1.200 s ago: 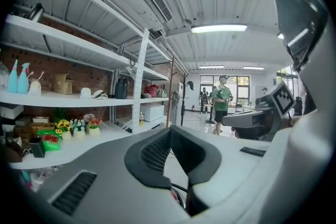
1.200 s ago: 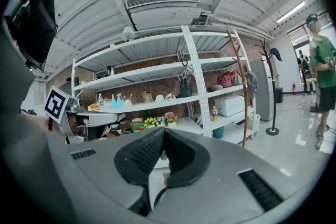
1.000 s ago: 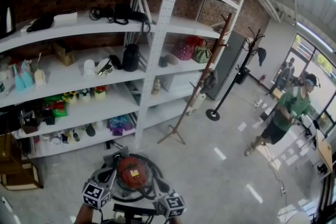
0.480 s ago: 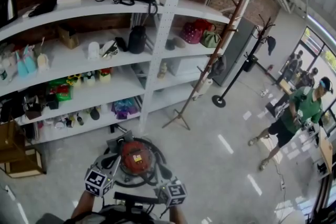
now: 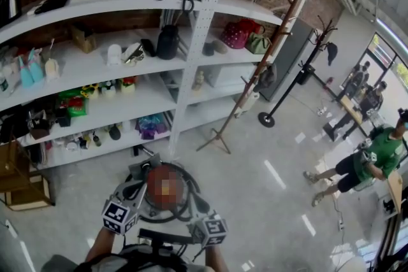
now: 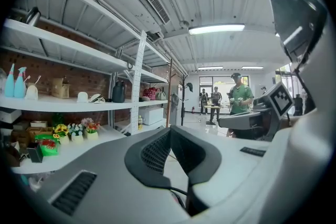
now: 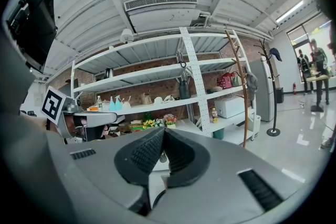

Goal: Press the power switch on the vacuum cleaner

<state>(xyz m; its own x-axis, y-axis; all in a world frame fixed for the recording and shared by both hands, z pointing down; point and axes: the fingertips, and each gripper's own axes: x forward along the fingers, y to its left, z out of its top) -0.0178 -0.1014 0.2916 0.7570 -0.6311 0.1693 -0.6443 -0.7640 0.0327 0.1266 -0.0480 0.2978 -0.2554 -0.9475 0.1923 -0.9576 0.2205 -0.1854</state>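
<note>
Glossy grey floor (image 5: 280, 213). Against the brick wall, white shelving (image 5: 189, 83), loaded with a black jug (image 5: 168, 42), bags (image 5: 237, 35) and potted flowers (image 5: 105, 87). Before the shelving, round vacuum cleaner (image 5: 156, 178); right of it, wooden coat stand (image 5: 253, 76) and black coat stand (image 5: 266, 119); left, cardboard box (image 5: 22, 191).

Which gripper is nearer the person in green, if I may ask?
Right. The right gripper is well left of the person in green; the left gripper is farther left.

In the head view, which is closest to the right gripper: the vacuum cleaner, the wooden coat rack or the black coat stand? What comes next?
1. Vacuum cleaner, just ahead of the right gripper.
2. Wooden coat rack, on the floor beyond.
3. Black coat stand, farthest, off to the right.
</note>
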